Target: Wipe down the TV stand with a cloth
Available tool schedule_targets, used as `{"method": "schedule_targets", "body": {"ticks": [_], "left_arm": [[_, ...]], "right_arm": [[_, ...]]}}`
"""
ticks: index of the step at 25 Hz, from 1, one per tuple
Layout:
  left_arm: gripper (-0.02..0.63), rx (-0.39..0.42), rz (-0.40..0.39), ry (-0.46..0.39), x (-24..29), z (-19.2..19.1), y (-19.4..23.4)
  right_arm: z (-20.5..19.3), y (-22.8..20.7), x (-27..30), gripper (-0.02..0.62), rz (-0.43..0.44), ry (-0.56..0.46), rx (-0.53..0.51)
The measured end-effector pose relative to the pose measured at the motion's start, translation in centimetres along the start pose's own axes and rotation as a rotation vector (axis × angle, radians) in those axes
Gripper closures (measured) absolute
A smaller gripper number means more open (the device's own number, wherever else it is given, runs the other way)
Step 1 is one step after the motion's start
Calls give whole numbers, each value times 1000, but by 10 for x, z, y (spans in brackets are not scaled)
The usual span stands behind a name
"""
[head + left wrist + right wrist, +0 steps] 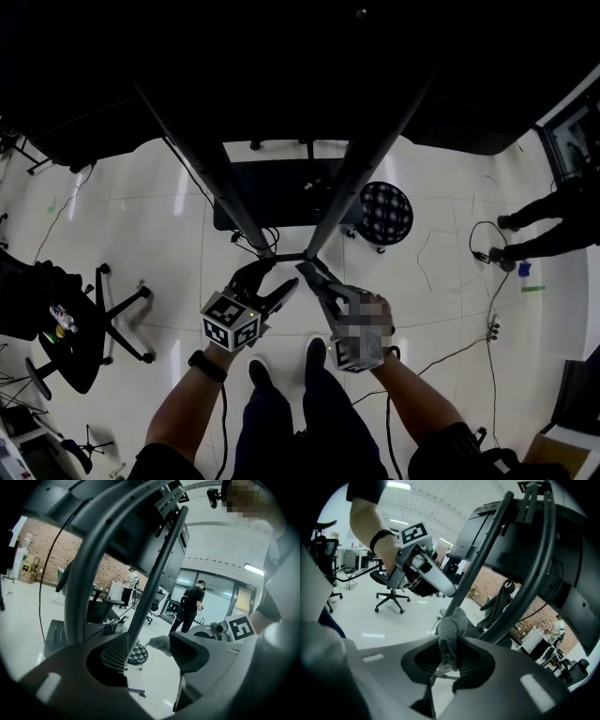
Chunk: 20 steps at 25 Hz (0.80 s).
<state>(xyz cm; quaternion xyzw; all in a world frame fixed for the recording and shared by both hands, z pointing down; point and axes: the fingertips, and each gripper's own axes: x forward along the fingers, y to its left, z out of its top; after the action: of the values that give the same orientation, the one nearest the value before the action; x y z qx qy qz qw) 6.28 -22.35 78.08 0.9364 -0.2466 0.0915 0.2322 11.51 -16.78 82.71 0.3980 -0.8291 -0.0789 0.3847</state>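
The TV stand's two dark slanted struts (214, 173) (361, 159) meet low down near the floor base (281, 192). My right gripper (309, 272) (447, 656) is shut on a small grey cloth (451, 629), and the cloth's free end presses against one strut (480, 557). My left gripper (265, 283) (150, 651) stands open just left of the right one. A strut (154, 573) runs up past its left jaw without being clamped. The cloth (159, 644) shows as a grey tuft between the left jaws. The left gripper (433, 579) appears beyond the cloth in the right gripper view.
A round perforated stool (384, 213) stands right of the base. An office chair (84, 328) is at the left. Cables (469, 281) trail over the white floor. Another person's legs (548, 225) are at the right edge. My own feet (281, 370) are below the grippers.
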Motion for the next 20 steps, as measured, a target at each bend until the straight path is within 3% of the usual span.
{"method": "schedule_targets", "body": {"ticks": [6, 13, 20], "left_arm": [[311, 105, -38, -68, -82, 61, -60], [311, 70, -81, -131, -163, 94, -125], [310, 52, -100, -129, -230, 98, -158]], "right_arm": [[89, -11, -84, 534, -92, -132, 125], [177, -20, -163, 534, -117, -278, 282], [213, -11, -235, 534, -105, -406, 542]]}}
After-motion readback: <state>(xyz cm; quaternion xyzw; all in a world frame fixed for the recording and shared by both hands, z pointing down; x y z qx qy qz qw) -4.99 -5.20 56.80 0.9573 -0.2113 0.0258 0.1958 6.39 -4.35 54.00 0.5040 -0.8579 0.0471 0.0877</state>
